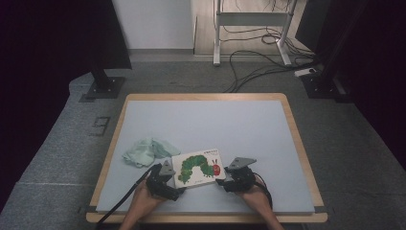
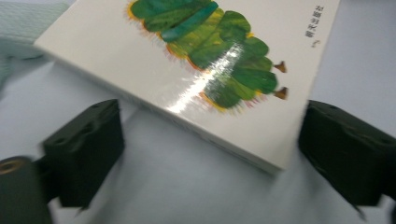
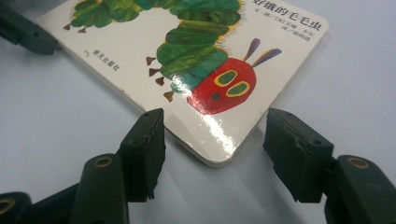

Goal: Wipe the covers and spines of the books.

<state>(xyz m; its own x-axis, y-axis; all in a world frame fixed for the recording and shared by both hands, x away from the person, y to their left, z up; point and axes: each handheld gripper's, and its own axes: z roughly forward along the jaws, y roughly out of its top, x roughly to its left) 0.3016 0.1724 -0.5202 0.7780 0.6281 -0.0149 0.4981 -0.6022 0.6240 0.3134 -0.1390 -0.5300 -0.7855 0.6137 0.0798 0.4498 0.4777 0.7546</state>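
the book [image 1: 198, 167] lies flat on the bench [image 1: 249, 129], between the two grippers. the left gripper [image 2: 210, 154] and right gripper [image 3: 212, 156] both have jaws spread, each with a near corner of the book just ahead between them. this looks like the approach; next, each must slide on and pinch its corner.

Black grippers [image 1: 165, 181] with blocky jaws, grey plates, trailing black cables.
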